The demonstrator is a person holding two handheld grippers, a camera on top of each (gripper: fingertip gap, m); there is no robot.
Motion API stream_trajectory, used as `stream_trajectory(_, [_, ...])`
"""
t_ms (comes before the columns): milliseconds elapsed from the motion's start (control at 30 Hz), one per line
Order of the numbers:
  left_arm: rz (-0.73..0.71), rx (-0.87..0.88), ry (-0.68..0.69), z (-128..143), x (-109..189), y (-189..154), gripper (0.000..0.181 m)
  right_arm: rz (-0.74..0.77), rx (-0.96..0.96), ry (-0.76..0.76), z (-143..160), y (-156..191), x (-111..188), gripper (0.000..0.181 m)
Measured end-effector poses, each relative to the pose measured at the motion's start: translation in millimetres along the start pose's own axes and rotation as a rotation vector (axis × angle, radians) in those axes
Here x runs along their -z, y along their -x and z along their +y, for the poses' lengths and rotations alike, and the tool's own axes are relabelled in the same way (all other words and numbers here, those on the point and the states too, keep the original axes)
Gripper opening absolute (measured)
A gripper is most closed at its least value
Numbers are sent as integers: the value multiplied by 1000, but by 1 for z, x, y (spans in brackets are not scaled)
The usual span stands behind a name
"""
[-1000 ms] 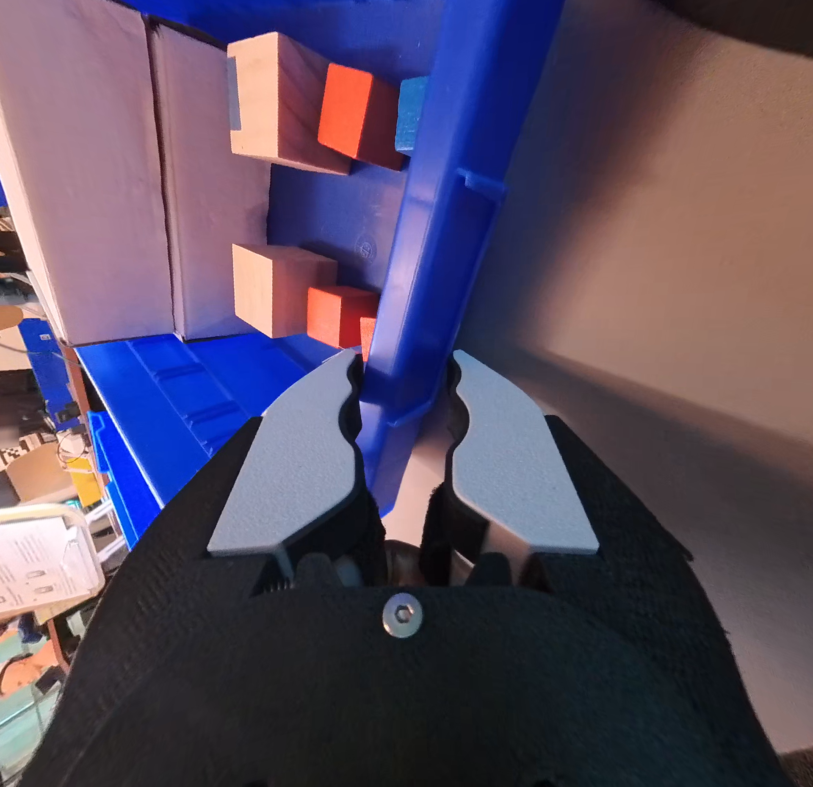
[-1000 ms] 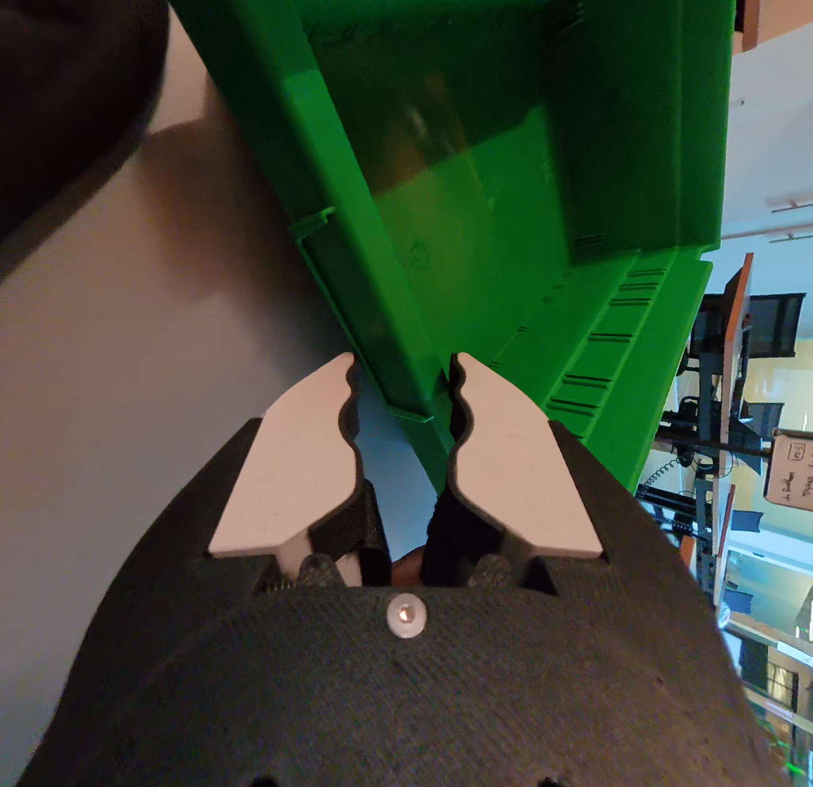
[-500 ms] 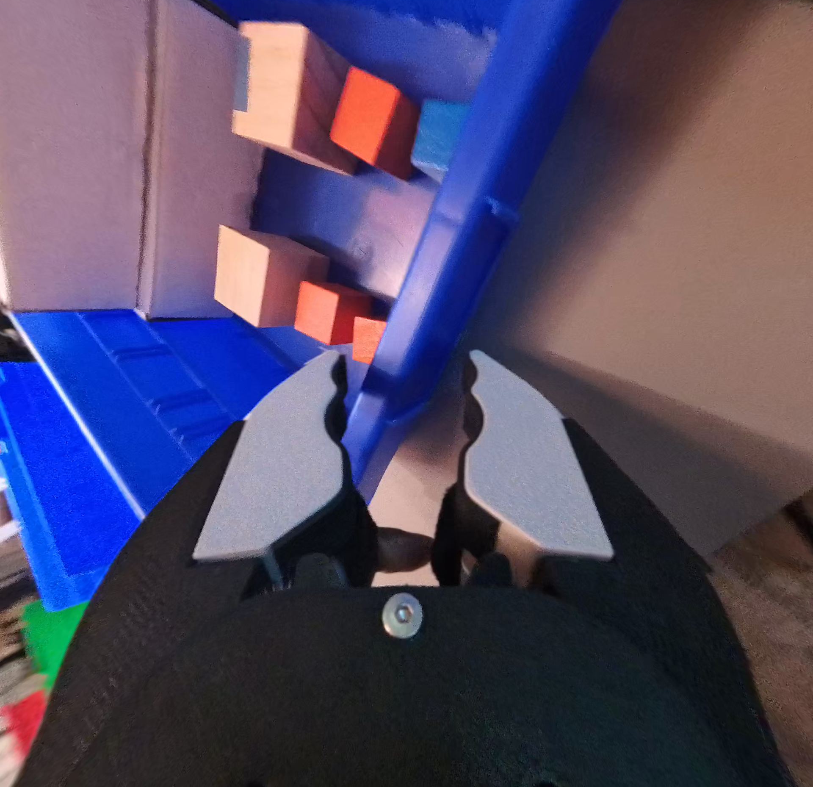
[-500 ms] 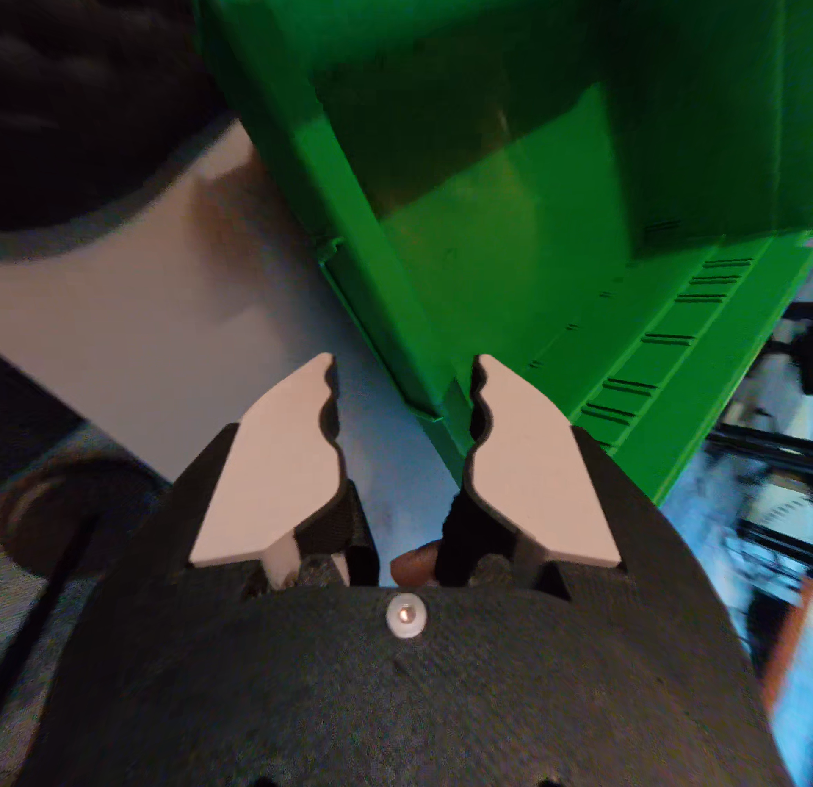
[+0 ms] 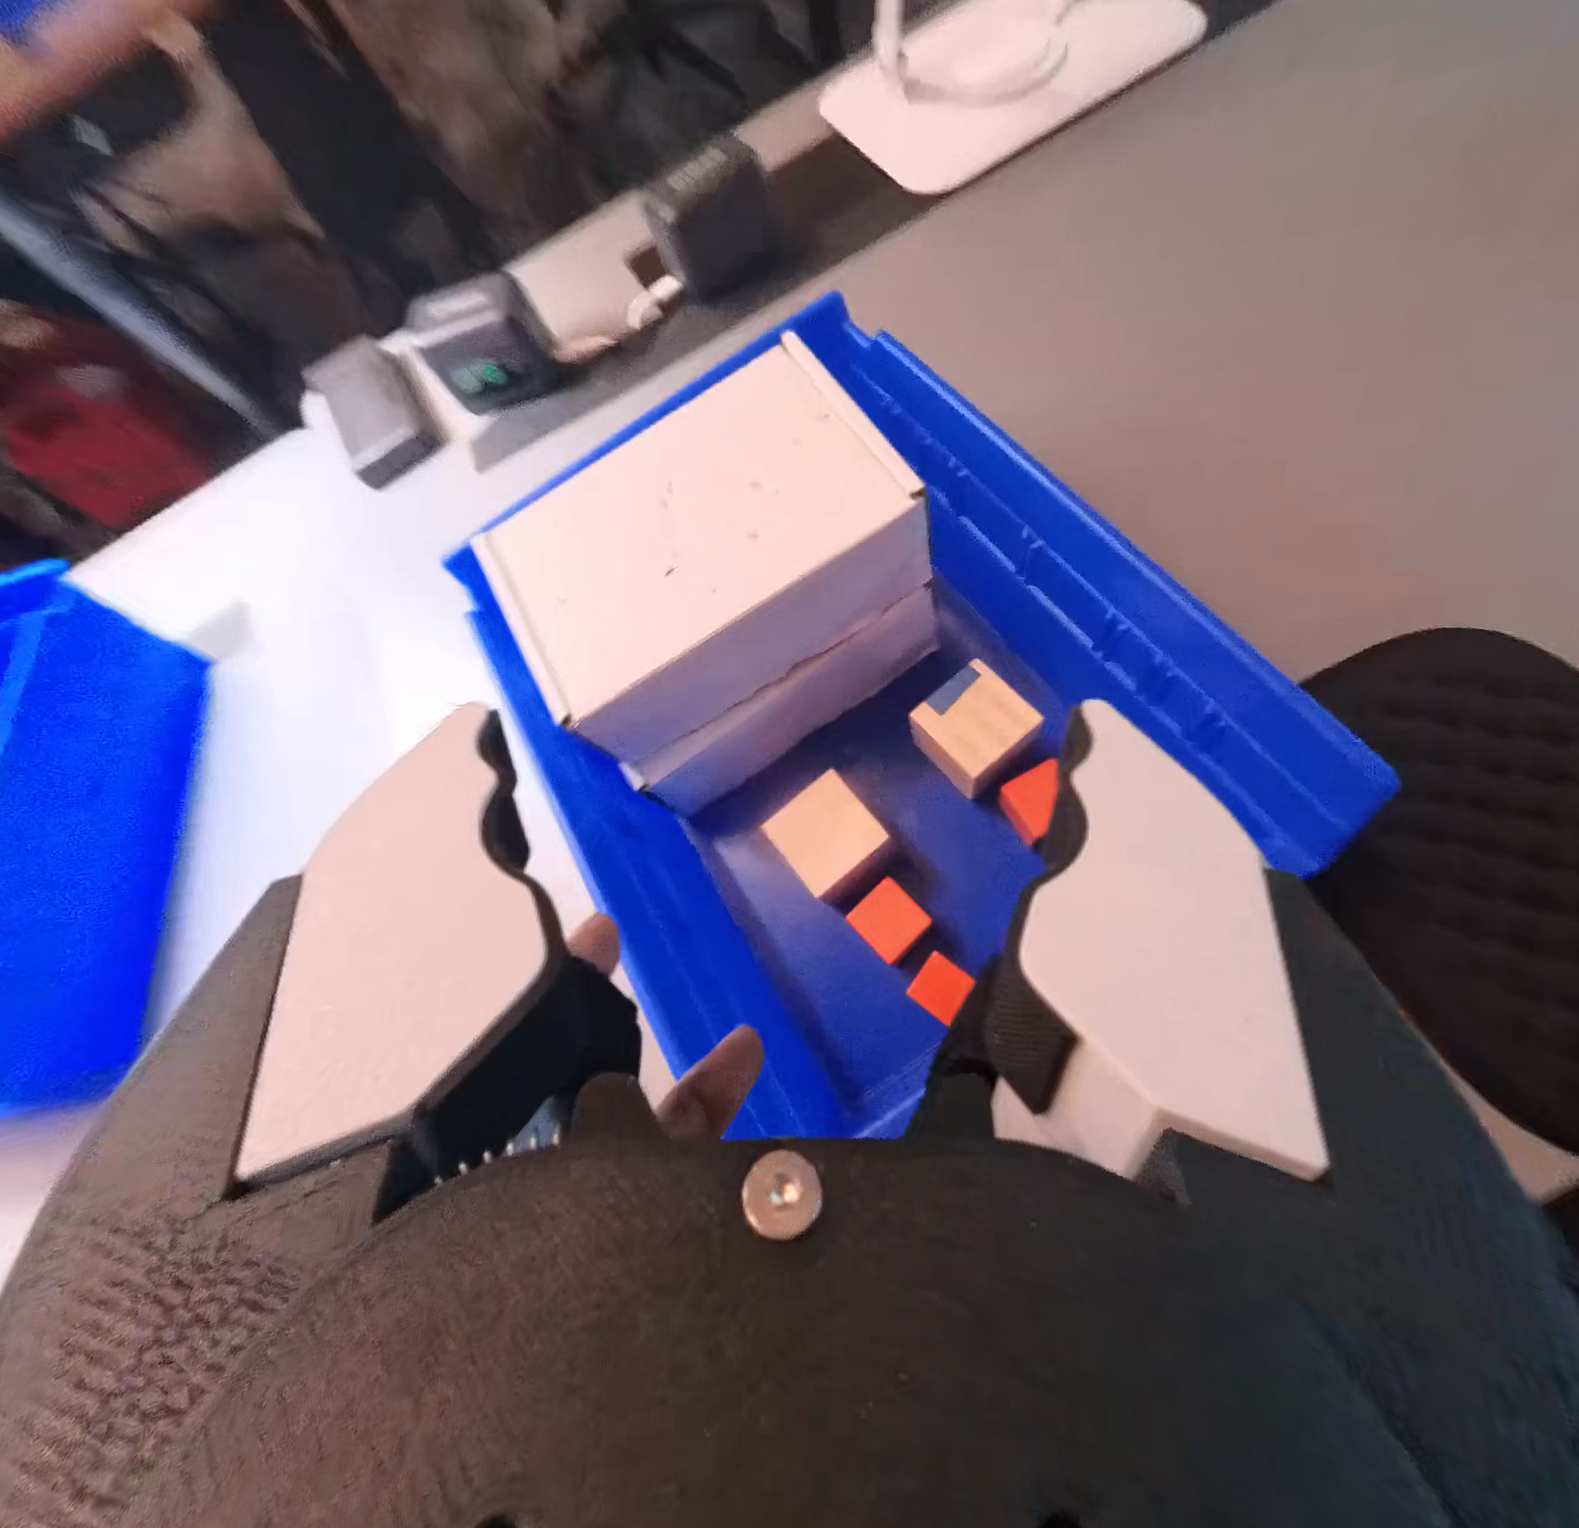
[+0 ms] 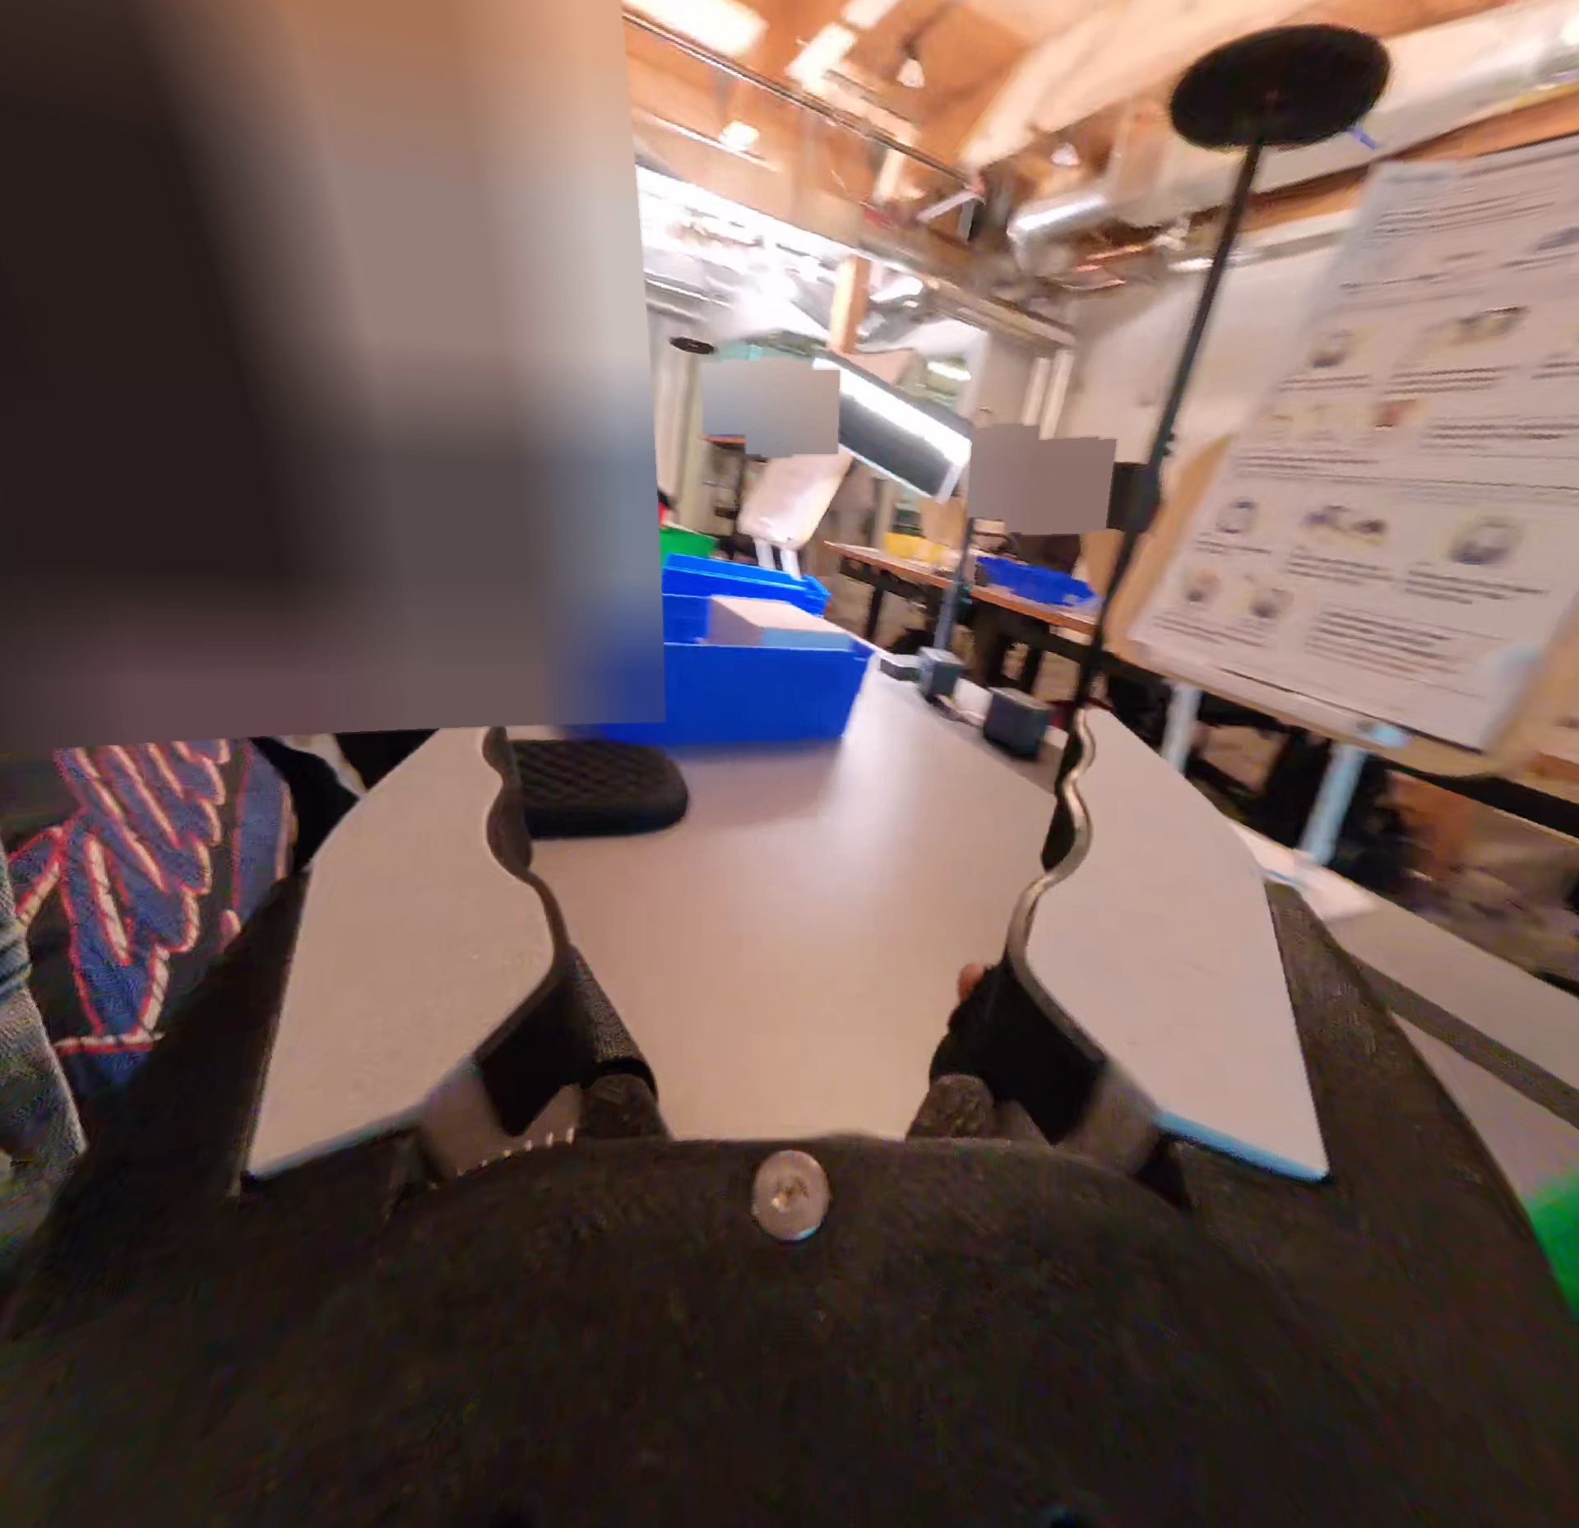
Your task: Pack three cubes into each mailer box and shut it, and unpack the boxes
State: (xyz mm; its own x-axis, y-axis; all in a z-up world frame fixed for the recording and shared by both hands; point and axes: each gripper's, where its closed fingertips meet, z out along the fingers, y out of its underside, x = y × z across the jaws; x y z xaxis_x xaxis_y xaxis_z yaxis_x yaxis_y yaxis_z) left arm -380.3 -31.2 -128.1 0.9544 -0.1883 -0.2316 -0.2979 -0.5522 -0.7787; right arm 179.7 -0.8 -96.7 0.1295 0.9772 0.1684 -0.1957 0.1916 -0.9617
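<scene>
Both grippers have let go of the bin rims they straddled a second ago and now gape wide with nothing between the fingers. My left gripper (image 5: 782, 812) has swung up to look down into the blue bin (image 5: 1119, 598), which fills the centre of the left wrist view on the grey table (image 5: 1282, 291). Two white mailer boxes (image 5: 709, 564) sit stacked at the far end of that bin, both with lids down. Loose on the bin floor nearer to me lie two pale wooden cubes (image 5: 827, 833) and three smaller orange cubes (image 5: 889, 919), one half hidden behind my right-hand finger. A second blue bin (image 5: 85, 846) blurs at the left edge, and a white lamp base (image 5: 1017, 69) stands at the upper right.

My right gripper (image 6: 782, 812) hovers over bare table (image 6: 795, 889), with the blue bin (image 6: 752, 684) and a box in it at mid-frame. An instruction sheet on a stand (image 6: 1384, 462) fills the right side.
</scene>
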Motion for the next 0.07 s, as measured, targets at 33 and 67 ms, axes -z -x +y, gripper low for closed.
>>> stream_trajectory(33, [85,-9,33,-4,-9,-2,123,-43,-14,-8,8,8,-14,120])
stream_trajectory(67, [156,-38,50,-9,-16,-3,124,-84,-28,-20,15,15,-26,121])
